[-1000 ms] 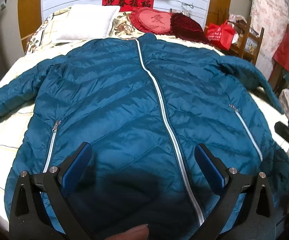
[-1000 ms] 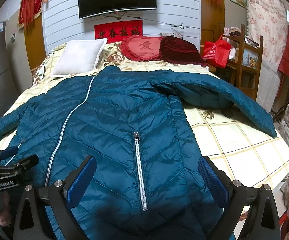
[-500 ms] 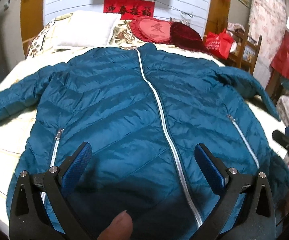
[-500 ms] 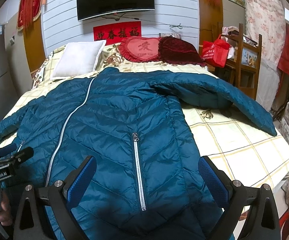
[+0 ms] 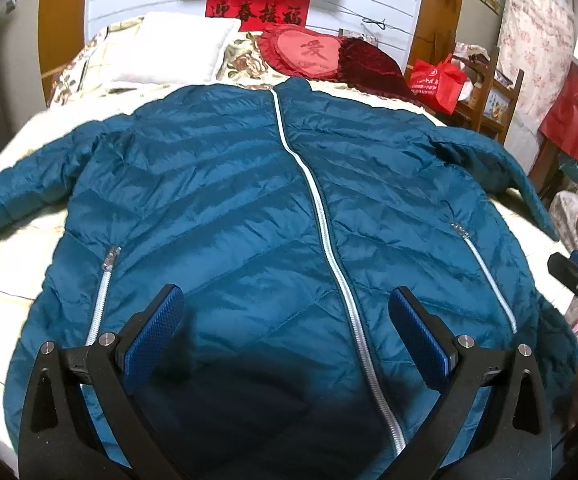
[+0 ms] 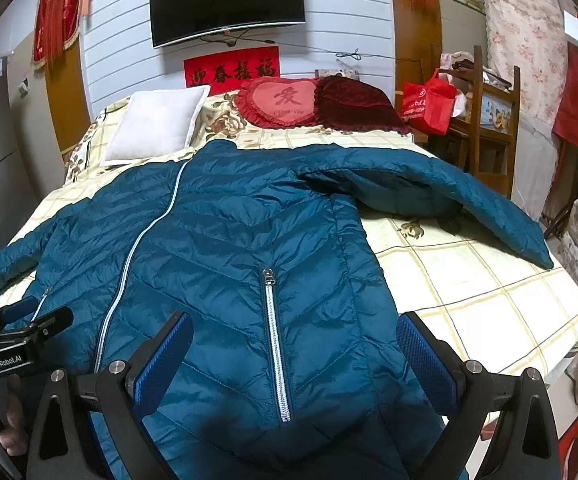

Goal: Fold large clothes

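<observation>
A teal quilted puffer jacket [image 5: 249, 208] lies front up and zipped on the bed, sleeves spread out to both sides. It also shows in the right wrist view [image 6: 229, 248]. My left gripper [image 5: 285, 320] is open and empty, hovering over the hem left of the centre zipper [image 5: 321, 216]. My right gripper [image 6: 293, 344] is open and empty above the hem at the right pocket zipper [image 6: 275, 344]. The right sleeve [image 6: 469, 200] lies across the checked bedsheet [image 6: 469, 280]. The left gripper appears at the left edge of the right wrist view [image 6: 21, 320].
A white pillow [image 6: 157, 124], a red heart cushion [image 6: 285, 102] and a dark red cushion [image 6: 353, 104] sit at the bed's head. A red bag [image 6: 429, 106] rests on a wooden shelf [image 6: 489, 120] right of the bed. A TV [image 6: 225, 0] hangs on the wall.
Both grippers have drawn back and risen slightly, so more of the room's back wall shows. The fingertip at the bottom of the left wrist view is gone. The jacket has not moved.
</observation>
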Tool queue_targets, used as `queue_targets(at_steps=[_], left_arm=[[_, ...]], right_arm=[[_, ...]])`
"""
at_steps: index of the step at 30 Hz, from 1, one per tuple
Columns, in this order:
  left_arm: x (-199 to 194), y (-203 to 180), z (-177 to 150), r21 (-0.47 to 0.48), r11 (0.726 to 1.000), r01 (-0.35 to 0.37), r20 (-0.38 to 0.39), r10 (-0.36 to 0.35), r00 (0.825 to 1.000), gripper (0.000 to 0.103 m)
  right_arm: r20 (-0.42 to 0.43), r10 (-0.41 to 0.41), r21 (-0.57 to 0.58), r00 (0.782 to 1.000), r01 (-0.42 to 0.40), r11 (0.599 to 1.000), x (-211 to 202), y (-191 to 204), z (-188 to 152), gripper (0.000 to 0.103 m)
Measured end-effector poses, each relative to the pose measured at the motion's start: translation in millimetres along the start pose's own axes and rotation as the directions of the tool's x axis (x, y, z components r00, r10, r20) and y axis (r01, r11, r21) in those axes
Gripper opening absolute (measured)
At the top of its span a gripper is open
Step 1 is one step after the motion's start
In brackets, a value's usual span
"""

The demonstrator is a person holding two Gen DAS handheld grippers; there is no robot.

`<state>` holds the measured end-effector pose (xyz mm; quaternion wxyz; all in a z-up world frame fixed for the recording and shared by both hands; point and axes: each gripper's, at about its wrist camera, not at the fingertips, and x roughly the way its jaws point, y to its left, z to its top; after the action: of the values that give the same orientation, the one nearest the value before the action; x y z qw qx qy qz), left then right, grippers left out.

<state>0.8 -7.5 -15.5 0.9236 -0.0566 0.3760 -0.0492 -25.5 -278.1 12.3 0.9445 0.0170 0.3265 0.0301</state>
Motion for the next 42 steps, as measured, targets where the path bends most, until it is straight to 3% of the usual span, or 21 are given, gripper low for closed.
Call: queue_targets(at_steps=[7,12,18,21,23,28,33,42], left_arm=[[8,4,3,-0.035,0.999,-0.029,-0.032,0.028,0.999,0.103],[4,6,2,-0.019,0.999,-0.039,-0.013,0.039,0.999,0.103],[6,25,2,-0.094,0.994,-0.046,-0.028,0.044,0.999,0.103],[3,33,2,-0.129,0.991,-0.047,-0.023,0.044,0.999,0.103],[2,35,1,-0.139,0.989,-0.051,-0.021,0.049,0.999,0.103],[0,30,1,-0.122,0.991,-0.061,-0.015,0.059,0.998,0.103],[-8,25,6,-0.079,0.99,-0.115,0.034,0.118,0.992,0.103],[-2,34,15,-0.096,0.984,-0.152,0.039,0.156,0.987,0.103]], right_arm=[[0.003,-0.032,-0.01,0.999,0.032,0.999,-5,-5,-1,0.101],[-0.007,-0.054,0.01,0.998,0.054,0.998,-22,-20,3,0.101],[0.031,-0.052,0.005,0.998,0.052,0.999,-46,-22,4,0.101],[0.051,-0.043,-0.035,0.998,0.045,0.998,-41,-14,-3,0.101],[0.016,-0.046,-0.043,0.999,0.046,0.998,-30,-12,-5,0.101],[0.03,-0.021,-0.036,0.999,0.022,0.999,-27,-5,-2,0.101],[0.008,-0.015,-0.058,1.0,0.016,0.998,-18,8,3,0.101],[0.213,0.12,-0.077,0.97,-0.105,0.991,-4,38,57,0.101]])
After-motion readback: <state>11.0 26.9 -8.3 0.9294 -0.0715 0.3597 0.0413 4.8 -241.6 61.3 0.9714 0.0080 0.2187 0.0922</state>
